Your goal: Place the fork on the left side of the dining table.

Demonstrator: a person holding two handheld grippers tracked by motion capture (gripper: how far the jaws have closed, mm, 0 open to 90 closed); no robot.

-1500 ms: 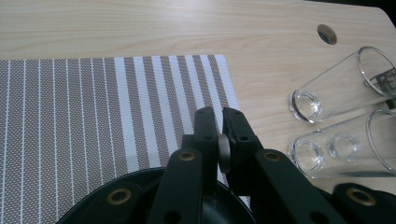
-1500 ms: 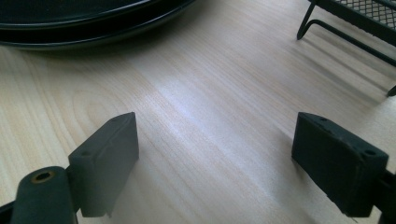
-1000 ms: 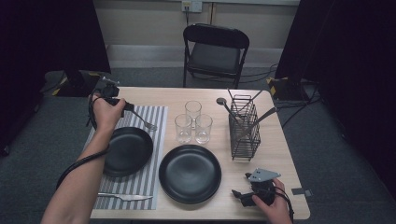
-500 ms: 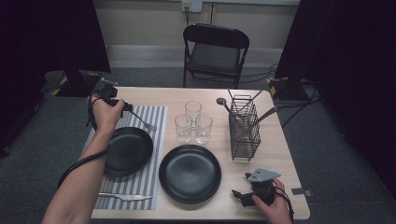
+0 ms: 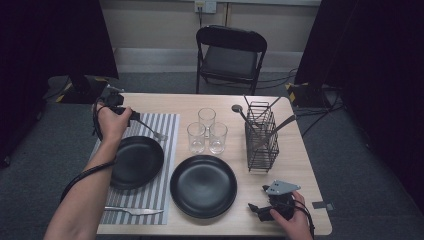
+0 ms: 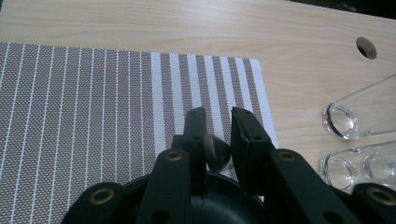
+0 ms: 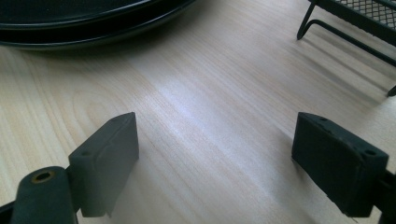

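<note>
Left claw (image 6: 217,116) jaws are seen slightly parted, having just been opening, and the rounded grey end of a fork (image 6: 215,151) is found between them. That end lies against the inner face of one jaw, while a narrow gap is left to the other jaw, so no squeeze from both pads is made out. In the high view the left claw (image 5: 134,118) is held at the far left part of the surface (image 5: 300,165), above the far end of the striped placemat (image 5: 167,150). From it the fork (image 5: 152,131) is laid out slantwise on the placemat, just beyond the rim of the left black plate (image 5: 135,161). In the left claw view the placemat (image 6: 93,102) is spread under the jaws, the plate's dark rim is seen at the bottom, and three clear glasses (image 6: 345,121) are seen off to the side.

The right claw (image 5: 255,210) is kept low at the near right corner of the surface, near the second black plate (image 5: 202,186). In its own view the right claw (image 7: 215,154) is shown wide open, with bare wood between the pads and nothing touched. The plate's edge (image 7: 93,32) is seen ahead, and a foot of the wire cutlery rack (image 7: 345,28) is seen to one side. A knife (image 5: 132,211) is laid at the near end of the placemat, well apart from both claws.
</note>
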